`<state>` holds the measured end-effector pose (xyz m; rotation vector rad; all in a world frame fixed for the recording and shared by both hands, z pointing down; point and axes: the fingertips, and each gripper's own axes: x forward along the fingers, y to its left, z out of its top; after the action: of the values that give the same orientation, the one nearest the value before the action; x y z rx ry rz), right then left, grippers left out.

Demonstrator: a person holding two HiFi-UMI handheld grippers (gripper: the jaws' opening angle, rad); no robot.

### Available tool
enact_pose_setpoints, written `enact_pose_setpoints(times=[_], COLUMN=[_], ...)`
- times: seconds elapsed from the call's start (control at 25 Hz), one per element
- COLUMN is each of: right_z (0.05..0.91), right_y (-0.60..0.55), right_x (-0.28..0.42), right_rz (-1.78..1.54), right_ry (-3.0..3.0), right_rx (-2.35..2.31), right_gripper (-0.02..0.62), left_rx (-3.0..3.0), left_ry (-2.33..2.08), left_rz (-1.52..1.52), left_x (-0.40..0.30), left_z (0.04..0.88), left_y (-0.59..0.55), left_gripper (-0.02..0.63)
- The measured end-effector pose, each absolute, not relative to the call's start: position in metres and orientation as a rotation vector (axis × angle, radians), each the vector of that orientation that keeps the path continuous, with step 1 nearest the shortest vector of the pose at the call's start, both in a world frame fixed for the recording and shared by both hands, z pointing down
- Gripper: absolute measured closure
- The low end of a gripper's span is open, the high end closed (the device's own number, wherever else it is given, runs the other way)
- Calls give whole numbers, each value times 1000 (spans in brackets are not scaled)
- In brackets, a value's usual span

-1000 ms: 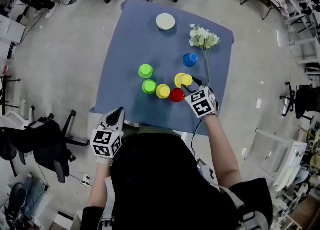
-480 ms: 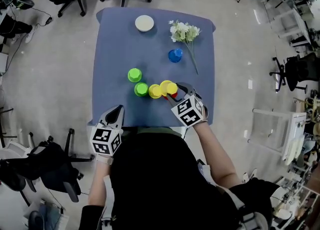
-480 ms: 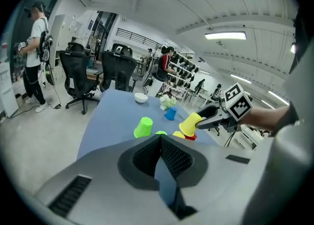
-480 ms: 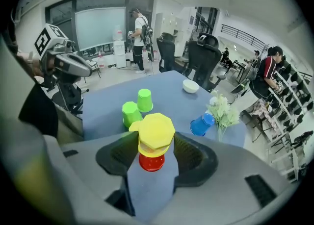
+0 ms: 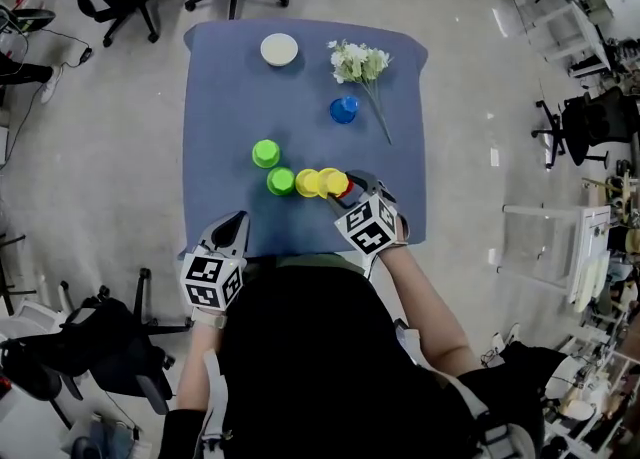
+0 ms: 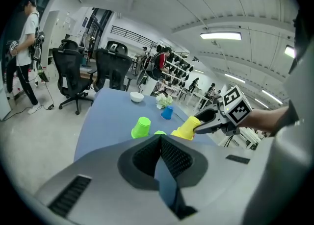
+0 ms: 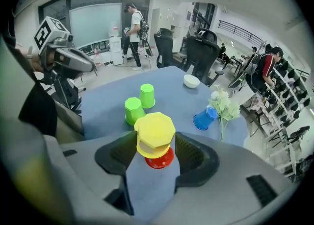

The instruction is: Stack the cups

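Now the right gripper [image 7: 155, 143] points steeply down at the blue worktop [image 5: 220, 97]. An upside-down yellow cup [image 7: 155, 130] stands between its tongs, tilted and sitting over the top of the red cup [image 7: 160, 159]. Those tongs have just been opening a little, yet both pads lie against the yellow cup's sides. Just left of the red cup is a second yellow cup [image 5: 308, 183], which seems from the head view to touch the one in the tongs. Next past it is the near green cup [image 5: 280, 181], also upside down. The far green cup [image 5: 265, 153] stands farther from the red cup, to the left and toward the worktop's far edge. A blue cup [image 5: 344, 109] sits well beyond the red cup, toward that far edge. A sprig of white flowers [image 5: 360, 62] lies past it, and a white bowl [image 5: 279, 48] is farthest off. The left gripper [image 5: 237, 224] is well to the left of the red cup, off the worktop's near edge, its tongs pressed together with nothing between them.
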<state>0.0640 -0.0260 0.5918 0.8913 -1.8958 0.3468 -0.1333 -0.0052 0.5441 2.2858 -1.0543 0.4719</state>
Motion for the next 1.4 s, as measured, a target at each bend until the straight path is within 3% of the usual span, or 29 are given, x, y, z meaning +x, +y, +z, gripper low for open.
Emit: enact_pose_setpoints(times=[0.12,0.44,0.68,1.04,1.32,1.4], right_z=[594,581,577,574,574,574], right_y=[-24,-6,22,76,123,133], right_x=[65,82,109,144,157,157], right_rz=[365,449,536,668,770,795], right_ry=[-1894,-1889,-1823,-1676,-1548,-1522], right_rx=[905,1056,1192,1412,1545,1574], right_gripper=[316,310,311,311,311,311], left_rx=[2303,2354,2353,2359,2364,2370], left_ry=[-1030,-995,-1009,-931,-854,-861], left_rz=[482,511,546,737,830,848], left_x=[-130,-119,-110,-84,-67,-68], left_z=[546,558,578,629,655,658], left_y=[-10,-38,-80,-122,-135,-138], left_gripper=[595,588,466,349,342,377])
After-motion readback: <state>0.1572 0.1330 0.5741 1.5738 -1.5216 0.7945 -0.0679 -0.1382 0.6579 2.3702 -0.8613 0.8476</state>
